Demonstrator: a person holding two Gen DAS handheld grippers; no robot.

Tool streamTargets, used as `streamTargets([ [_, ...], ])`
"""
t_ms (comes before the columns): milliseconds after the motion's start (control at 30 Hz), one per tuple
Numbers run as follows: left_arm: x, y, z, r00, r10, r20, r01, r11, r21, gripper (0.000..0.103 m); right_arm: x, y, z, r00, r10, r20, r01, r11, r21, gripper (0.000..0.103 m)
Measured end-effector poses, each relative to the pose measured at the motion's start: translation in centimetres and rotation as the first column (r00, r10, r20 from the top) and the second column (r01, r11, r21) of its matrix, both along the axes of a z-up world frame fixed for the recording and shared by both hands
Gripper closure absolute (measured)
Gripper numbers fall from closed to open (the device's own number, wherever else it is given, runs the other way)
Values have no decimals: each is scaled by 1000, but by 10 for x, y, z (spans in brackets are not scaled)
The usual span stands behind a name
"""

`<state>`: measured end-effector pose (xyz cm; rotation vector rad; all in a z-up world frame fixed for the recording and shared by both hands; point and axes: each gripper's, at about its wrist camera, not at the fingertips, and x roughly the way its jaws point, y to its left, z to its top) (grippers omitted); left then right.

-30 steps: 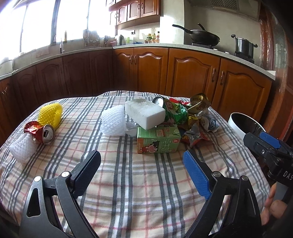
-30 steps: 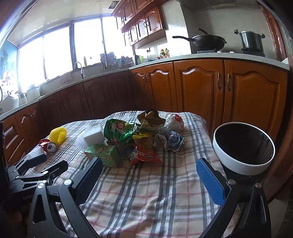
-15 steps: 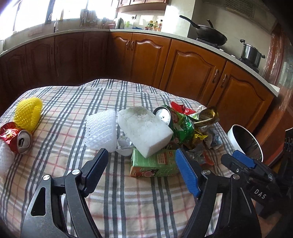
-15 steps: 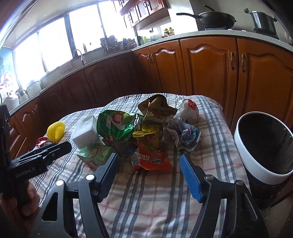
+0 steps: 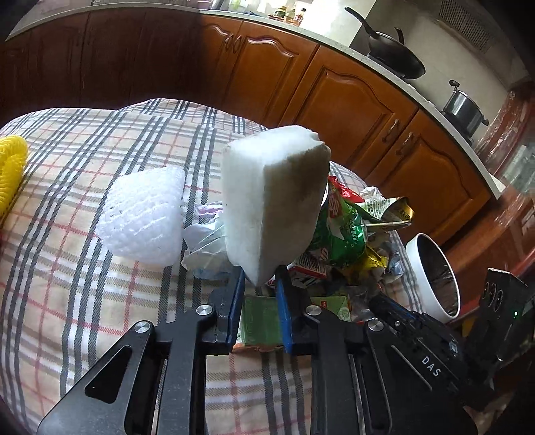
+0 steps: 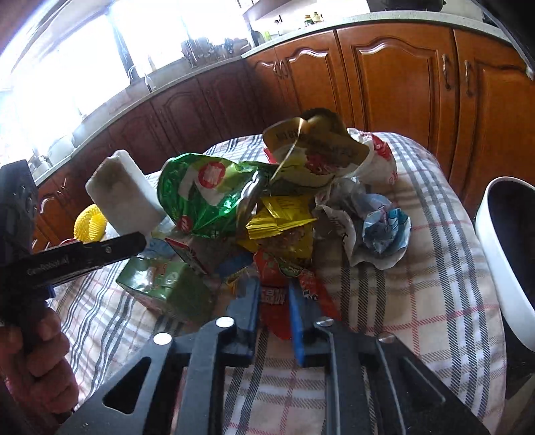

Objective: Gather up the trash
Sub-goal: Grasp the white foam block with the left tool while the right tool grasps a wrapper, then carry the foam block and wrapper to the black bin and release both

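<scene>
A home kitchen is showing on every side. Carved brown wooden cabinets [image 6: 394, 80] are running in a curve under a pale stone worktop [image 5: 337, 41]. A black wok [image 5: 394, 55] and a lidded steel pot [image 5: 463, 108] are sitting on the stove at the right. Daylight is pouring through wide windows [image 6: 77, 63] above a sink tap [image 6: 132, 72], and small bottles [image 6: 311, 18] are standing in the corner. A checked cloth [image 5: 67, 267] is covering the counter in the middle.

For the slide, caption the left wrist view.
Left gripper pinches a white foam block by its lower corner, above the trash-strewn plaid tablecloth.
</scene>
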<state>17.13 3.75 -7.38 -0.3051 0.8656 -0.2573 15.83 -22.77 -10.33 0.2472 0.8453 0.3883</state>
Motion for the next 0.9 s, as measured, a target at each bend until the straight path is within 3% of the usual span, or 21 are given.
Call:
streamTargets([
  [233,-34,-4,7,999,-37,39,36,999,35,88,-23,-19,7,1000,-9,17,9,1000,23,102],
  [333,-48,-6,1,997,-71,6,71,997,12,89,-32,-28,13,1000,-10,24,10,1000,26,103],
  [500,-71,-18,-4,993,-118,-4,118,992,35,89,-51,-39,17,999,-24,38,22,999,36,103],
  [700,-88,-45,8,982,-186,31,185,981,54,89,-63,-50,33,996,-61,70,58,997,44,103],
  [900,-85,-86,8,964,-267,17,265,961,73,89,-74,-81,40,989,-123,85,119,992,49,103],
])
